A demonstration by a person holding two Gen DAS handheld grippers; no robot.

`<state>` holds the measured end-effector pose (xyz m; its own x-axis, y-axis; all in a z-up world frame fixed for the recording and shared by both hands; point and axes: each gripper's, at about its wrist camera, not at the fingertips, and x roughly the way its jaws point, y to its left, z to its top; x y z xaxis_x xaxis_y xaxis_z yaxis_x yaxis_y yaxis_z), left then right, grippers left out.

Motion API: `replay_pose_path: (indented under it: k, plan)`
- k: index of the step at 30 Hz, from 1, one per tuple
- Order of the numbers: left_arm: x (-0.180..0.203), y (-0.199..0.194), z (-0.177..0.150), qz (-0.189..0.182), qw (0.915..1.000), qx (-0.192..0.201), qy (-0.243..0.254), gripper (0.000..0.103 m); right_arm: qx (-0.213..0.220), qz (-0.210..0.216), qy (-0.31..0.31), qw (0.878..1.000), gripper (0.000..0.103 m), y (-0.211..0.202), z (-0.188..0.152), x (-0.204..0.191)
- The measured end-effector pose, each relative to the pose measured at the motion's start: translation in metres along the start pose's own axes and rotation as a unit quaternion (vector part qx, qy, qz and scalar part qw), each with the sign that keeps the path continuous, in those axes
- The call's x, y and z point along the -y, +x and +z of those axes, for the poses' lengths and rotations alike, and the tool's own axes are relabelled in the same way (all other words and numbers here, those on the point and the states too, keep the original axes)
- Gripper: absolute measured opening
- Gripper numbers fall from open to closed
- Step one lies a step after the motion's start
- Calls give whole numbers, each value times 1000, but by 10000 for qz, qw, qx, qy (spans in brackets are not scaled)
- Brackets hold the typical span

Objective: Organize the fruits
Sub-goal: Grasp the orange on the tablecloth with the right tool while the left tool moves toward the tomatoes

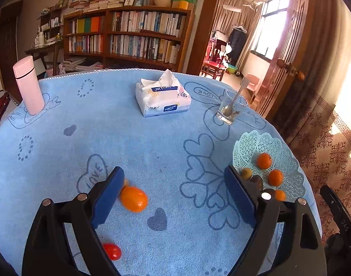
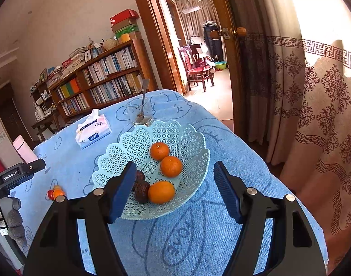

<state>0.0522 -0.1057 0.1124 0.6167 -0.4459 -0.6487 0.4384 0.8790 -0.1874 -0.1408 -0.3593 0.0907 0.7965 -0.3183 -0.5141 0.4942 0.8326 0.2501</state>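
A pale green lattice fruit basket stands on the blue cloth table at the right. It holds three oranges and dark brown fruits. An orange kumquat-like fruit lies on the cloth beside my left gripper's left finger, with a small fruit half hidden behind that finger. A red tomato lies nearer, at the lower left. My left gripper is open and empty above the cloth. My right gripper is open and empty, hovering over the basket's near side.
A tissue pack lies mid-table. A glass with a spoon stands behind the basket. A pink flask stands at the far left. The table edge drops off at the right, near the curtain and doorway.
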Motion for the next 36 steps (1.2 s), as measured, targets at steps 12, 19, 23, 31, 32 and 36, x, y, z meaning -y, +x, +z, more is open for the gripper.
replay_pose_path:
  k: [12, 19, 23, 31, 32, 36]
  plan:
    - [-73, -11, -5, 394, 9971, 29, -653, 89, -216, 295, -284, 9989, 71, 9, -12, -38]
    - [-94, -7, -11, 671, 9935, 66, -921, 89, -509, 780, -746, 9928, 71, 19, -28, -82]
    - [-98, -5, -16, 813, 9927, 93, -890, 89, -766, 1201, -1090, 9838, 71, 30, -36, -116]
    - [-119, -3, -22, 769, 9903, 81, -1158, 89, -1346, 1798, -1709, 9594, 71, 66, -56, -184]
    - [-122, -4, -23, 775, 9895, 85, -1220, 89, -1413, 1815, -1770, 9569, 71, 72, -59, -191]
    - [-136, -5, -26, 864, 9861, 96, -1416, 89, -1574, 1909, -2114, 9456, 71, 92, -67, -222]
